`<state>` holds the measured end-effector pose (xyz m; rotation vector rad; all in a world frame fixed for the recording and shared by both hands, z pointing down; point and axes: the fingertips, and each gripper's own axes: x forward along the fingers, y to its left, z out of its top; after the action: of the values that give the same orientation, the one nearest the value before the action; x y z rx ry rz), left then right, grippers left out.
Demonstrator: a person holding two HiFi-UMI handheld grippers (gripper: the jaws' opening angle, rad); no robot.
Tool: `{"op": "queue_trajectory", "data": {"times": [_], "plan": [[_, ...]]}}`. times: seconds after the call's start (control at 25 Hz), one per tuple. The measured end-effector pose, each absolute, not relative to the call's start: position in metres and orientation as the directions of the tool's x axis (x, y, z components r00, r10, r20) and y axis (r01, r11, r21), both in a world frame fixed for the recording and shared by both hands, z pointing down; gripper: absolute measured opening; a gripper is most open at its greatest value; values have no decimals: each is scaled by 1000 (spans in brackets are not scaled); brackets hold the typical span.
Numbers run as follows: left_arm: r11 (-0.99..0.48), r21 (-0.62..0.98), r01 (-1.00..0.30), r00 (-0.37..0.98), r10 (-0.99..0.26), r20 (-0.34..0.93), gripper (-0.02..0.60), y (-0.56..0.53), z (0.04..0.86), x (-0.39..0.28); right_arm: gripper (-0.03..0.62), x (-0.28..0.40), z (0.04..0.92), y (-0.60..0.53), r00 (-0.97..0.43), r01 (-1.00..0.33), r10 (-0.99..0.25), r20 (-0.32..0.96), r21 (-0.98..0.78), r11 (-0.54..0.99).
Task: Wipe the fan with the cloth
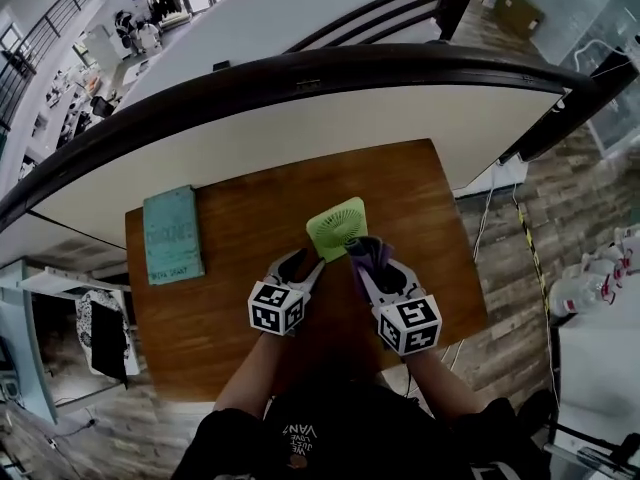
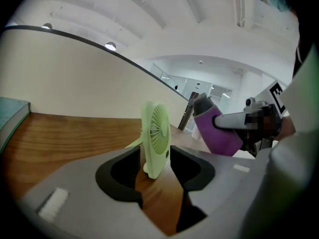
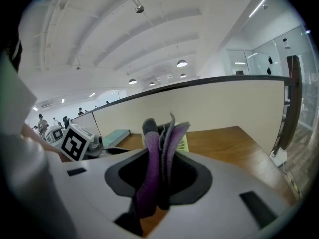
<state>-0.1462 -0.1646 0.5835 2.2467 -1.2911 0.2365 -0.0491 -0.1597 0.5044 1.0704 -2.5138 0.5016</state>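
A small light-green fan (image 1: 337, 226) stands tilted on the wooden table (image 1: 215, 318). My left gripper (image 1: 300, 261) is at its lower left corner. In the left gripper view the fan (image 2: 155, 133) shows edge-on between the jaws of the left gripper (image 2: 153, 167), which press on its two faces. My right gripper (image 1: 368, 268) is shut on a bunched purple cloth (image 1: 367, 252) just off the fan's lower right corner. The cloth (image 2: 219, 132) hangs a short gap right of the fan's front face. The cloth (image 3: 159, 158) fills the right gripper (image 3: 158, 176) and hides most of the fan behind it.
A teal book (image 1: 172, 234) lies flat at the table's left end. A cream partition with a dark rail (image 1: 300, 73) runs along the table's far edge. The table's right edge (image 1: 462, 238) drops to a wood floor with cables.
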Motion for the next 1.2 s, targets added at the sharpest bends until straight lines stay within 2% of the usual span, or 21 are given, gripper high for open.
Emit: {"op": "queue_trajectory", "data": {"times": [0.52,0.64,0.72,1.2], "plan": [[-475,349,-808,587,-698,410,173,-192,613,-133,117,-106,513,-174,-706,-658,-556,439,-115,744],[-495,338,-800,599,-690,407,149,-193,614,-131,117,-121,515,-177,-729,-625,-530,434,-105,774],[-515,337,-788,615,-678,402,107,-192,614,-129,117,-130,520,-179,-734,-612,-517,441,-100,784],[-540,357,-762,647,-651,397,89,-188,614,-132,117,-128,530,-196,-718,-627,-529,451,-90,774]]}}
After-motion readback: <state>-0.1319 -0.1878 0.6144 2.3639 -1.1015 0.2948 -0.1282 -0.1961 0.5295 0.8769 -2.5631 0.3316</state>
